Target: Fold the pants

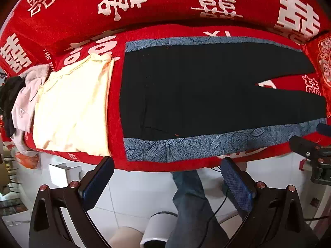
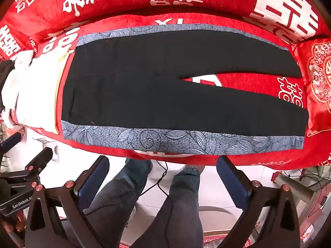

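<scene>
The pants [image 2: 165, 86] lie flat, not folded yet; my left gripper [image 1: 167, 175] and right gripper [image 2: 163, 173] hang wide apart, holding nothing; next I should grab one leg.

Free room: the pale tiled floor [image 1: 132, 196] along the lower frame, where your open left gripper [image 1: 167, 184] and open right gripper [image 2: 163, 179] hang with nothing between the fingers.

Obstacles, lower centre: your own legs [image 2: 165, 202] and a black cable [image 2: 161, 177].

Obstacle, left: stacked cream and white clothes [image 1: 72, 107] just beside the black pants [image 1: 196, 91].

Obstacle, upper frame: the red backrest [image 1: 165, 6].

Obstacle, right: a red cushion [image 2: 318, 82] near the pants' leg ends.
</scene>
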Demonstrator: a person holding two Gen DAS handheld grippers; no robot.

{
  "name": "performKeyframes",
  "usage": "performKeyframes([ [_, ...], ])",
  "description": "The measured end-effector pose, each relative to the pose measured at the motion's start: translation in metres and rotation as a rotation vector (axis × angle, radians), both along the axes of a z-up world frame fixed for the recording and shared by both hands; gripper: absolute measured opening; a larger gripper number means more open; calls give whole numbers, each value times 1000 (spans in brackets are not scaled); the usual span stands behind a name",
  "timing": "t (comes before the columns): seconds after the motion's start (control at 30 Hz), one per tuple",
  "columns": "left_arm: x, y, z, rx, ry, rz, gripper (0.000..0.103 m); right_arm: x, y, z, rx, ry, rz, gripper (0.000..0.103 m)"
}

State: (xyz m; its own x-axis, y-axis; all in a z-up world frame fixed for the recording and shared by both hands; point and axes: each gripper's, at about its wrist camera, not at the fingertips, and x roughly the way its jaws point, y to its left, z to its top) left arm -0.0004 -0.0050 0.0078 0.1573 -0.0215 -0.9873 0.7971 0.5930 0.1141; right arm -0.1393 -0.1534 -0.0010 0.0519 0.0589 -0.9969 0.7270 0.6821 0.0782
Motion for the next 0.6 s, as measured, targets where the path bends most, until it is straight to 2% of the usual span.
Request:
performKeyframes([
  [0.13,0,-1,1,-8,13,-7,103,0,1,1,-5,-2,0,103],
  [0.6,-6,-6,6,7,-47,-27,103,0,1,3,-11,-4,1,103],
])
